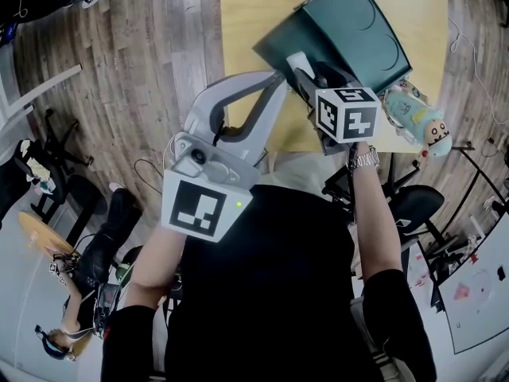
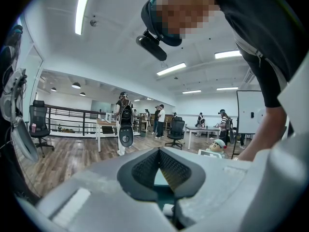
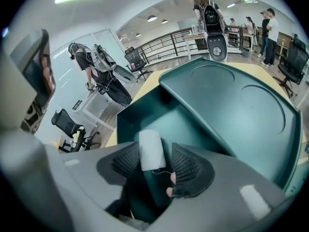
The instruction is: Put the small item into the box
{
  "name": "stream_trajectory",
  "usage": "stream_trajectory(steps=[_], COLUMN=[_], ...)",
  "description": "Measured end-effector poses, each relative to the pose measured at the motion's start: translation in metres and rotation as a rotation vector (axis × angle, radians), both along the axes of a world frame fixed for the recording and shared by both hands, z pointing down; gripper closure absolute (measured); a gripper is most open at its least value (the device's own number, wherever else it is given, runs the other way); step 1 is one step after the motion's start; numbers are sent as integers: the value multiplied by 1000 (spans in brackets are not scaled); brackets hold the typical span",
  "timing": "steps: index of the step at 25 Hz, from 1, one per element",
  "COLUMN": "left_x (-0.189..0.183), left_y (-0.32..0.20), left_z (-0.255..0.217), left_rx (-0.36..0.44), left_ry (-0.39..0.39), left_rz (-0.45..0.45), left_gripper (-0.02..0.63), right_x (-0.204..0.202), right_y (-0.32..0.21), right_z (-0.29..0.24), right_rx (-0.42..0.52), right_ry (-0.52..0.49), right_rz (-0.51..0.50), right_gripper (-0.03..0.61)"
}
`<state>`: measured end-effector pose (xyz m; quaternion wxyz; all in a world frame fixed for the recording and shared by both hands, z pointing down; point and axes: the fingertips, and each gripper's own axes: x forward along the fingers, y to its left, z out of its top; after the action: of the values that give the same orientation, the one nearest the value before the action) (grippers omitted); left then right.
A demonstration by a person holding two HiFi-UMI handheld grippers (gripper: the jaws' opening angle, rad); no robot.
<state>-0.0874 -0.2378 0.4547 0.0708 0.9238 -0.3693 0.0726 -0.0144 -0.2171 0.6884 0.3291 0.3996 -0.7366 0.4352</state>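
Note:
The small item, a white roll, sits between my right gripper's jaws. It lies against the left pad, with a gap to the right pad, so the jaws stand open. Below it is the inside of the dark green box, whose lid leans back open. In the head view the right gripper points steeply down into the box, and the white item shows at its tip. My left gripper is held up beside it; its fingertips meet, with nothing between them.
The box stands on a yellow wooden table with a cartoon doll to its right. Wooden floor lies left of the table. Office chairs, desks and several people fill the room beyond.

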Motion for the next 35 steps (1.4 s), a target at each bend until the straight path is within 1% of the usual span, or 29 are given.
stream_trajectory(steps=[5, 7, 8, 10, 15, 22, 26, 35], left_x=[0, 0, 1, 2, 4, 5, 3, 1], left_y=[2, 2, 2, 3, 6, 10, 13, 16], left_z=[-1, -2, -2, -1, -1, -4, -9, -21], left_rx=[5, 9, 9, 6, 10, 21, 29, 54], left_ry=[-5, -5, -5, -4, -7, -9, -5, -5], left_rz=[6, 7, 7, 9, 25, 35, 36, 43], left_gripper=[612, 612, 612, 612, 612, 612, 612, 612], right_x=[10, 12, 12, 13, 16, 16, 18, 17], right_y=[-6, -9, -10, -11, -10, -4, -3, -5], right_z=[-19, -28, -31, -35, -39, -52, -62, -93], right_rx=[31, 48, 57, 73, 86, 95, 106, 159], right_ry=[-29, -52, -67, -87, -88, -108, -110, -119], right_rz=[49, 51, 49, 46, 47, 23, 30, 31], right_gripper=[418, 453, 484, 504, 568, 575, 575, 575])
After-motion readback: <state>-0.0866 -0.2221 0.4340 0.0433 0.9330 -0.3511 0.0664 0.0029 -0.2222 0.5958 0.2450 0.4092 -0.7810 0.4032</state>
